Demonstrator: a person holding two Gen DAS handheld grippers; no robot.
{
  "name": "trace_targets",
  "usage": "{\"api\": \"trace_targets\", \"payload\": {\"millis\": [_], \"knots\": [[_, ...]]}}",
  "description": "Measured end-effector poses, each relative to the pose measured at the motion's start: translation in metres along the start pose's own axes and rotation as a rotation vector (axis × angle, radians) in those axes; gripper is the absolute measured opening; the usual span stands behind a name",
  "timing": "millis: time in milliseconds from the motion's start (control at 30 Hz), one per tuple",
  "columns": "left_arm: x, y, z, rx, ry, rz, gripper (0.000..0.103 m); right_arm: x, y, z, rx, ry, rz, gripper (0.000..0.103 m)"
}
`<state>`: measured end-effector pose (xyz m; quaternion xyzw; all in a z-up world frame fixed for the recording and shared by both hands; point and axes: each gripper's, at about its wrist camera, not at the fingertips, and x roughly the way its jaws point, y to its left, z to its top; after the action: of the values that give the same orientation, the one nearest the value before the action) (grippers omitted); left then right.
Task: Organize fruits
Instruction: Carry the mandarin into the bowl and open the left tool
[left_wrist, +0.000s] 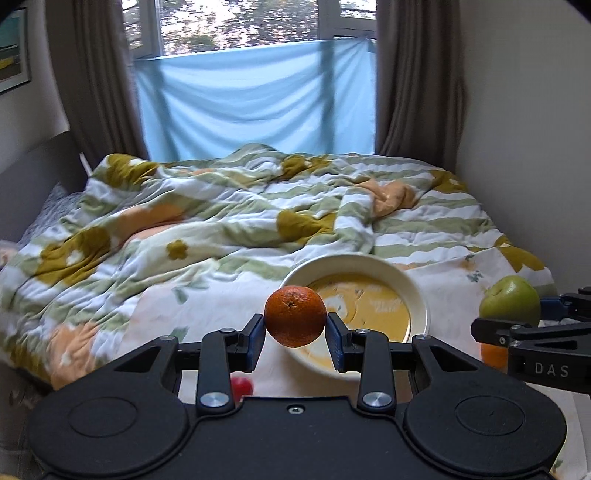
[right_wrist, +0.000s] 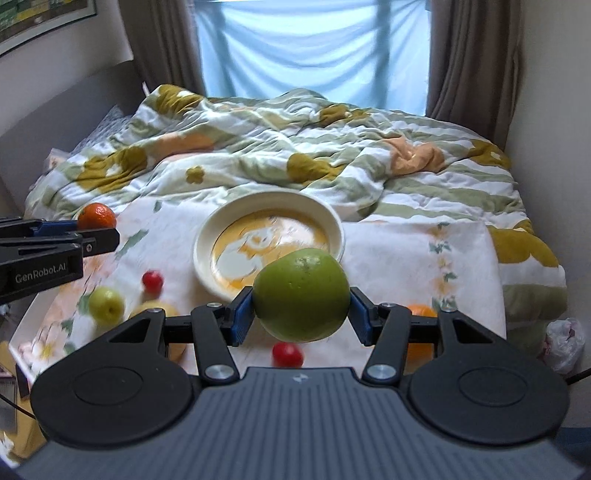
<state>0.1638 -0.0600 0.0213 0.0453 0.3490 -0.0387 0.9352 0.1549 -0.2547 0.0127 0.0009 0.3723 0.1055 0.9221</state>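
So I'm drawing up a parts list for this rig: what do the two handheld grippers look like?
Both match: the left gripper and right gripper have black linkage arms with silver pivot bolts, blue finger pads and round black side housings. Seen side-on, one reads "GenRobot.AI", the other "DAS". No cables or sleeves show.

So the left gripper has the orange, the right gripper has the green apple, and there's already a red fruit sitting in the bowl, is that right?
Not quite: the bowl holds no fruit yet. The right wrist view shows both small red fruits on the bedsheet outside it. The rest stands: the left gripper is shut on the orange, the right gripper on the green apple.
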Motion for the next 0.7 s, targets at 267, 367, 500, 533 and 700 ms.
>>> {"api": "trace_targets", "payload": {"millis": [267, 367, 500, 533, 700], "knots": [[0.065, -0.005, 0.032, 0.040, 0.037, -0.067, 0.039, 0.044, -0.019, 0.037, 0.049, -0.004, -0.035, 0.069], [0.095, -0.007, 0.040, 0.053, 0.062, -0.096, 0.039, 0.064, -0.027, 0.048, 0.073, 0.004, -0.046, 0.069], [0.130, -0.011, 0.046, 0.068, 0.097, -0.126, 0.039, 0.088, -0.034, 0.059, 0.102, 0.017, -0.058, 0.069], [0.139, -0.012, 0.047, 0.073, 0.105, -0.132, 0.039, 0.094, -0.036, 0.061, 0.107, 0.021, -0.061, 0.069], [0.179, -0.020, 0.047, 0.106, 0.153, -0.149, 0.039, 0.116, -0.040, 0.068, 0.126, 0.038, -0.071, 0.069]]}}
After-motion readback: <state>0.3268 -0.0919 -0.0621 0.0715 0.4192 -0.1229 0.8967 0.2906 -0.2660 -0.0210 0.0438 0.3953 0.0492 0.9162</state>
